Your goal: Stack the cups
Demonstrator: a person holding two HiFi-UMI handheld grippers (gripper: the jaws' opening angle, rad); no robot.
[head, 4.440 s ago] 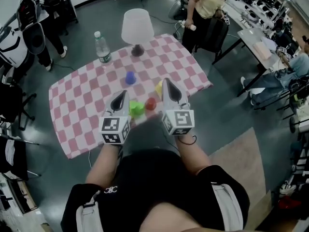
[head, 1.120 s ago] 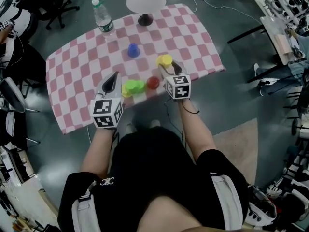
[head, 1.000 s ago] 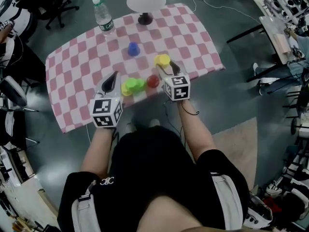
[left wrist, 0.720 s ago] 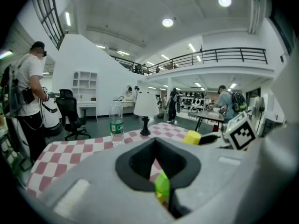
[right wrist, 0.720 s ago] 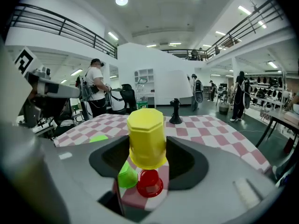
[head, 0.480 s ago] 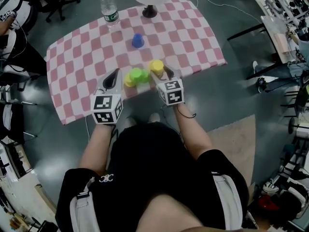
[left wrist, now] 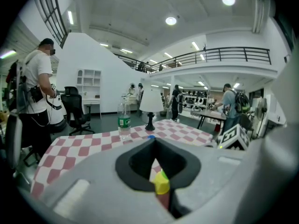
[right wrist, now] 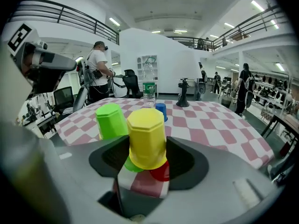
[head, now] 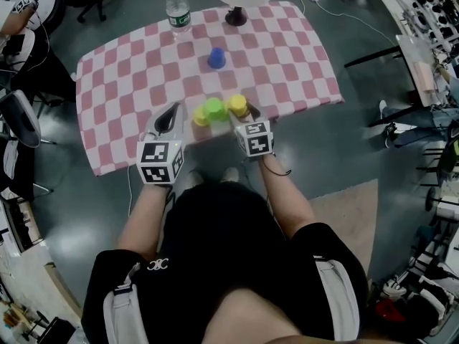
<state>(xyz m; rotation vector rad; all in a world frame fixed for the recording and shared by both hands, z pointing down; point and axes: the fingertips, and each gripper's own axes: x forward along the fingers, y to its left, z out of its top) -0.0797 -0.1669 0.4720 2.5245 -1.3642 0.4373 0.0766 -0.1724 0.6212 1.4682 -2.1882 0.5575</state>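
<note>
The yellow cup [right wrist: 147,136] was gripped between the right gripper's [head: 242,115] jaws above the red cup [right wrist: 161,171], near the table's [head: 122,77] front edge. Lowering it squarely over the red cup was judged next. The left gripper's [head: 170,117] jaws were together, empty.

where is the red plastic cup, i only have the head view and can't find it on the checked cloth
observer: right gripper view shows the red plastic cup just below the rim of the upside-down yellow plastic cup
operator: is the yellow one actually gripped
observer: yes, the right gripper has a jaw against each side of it
operator: which way up is the green one
observer: the green plastic cup stands upside down too, farther back on the left
</note>
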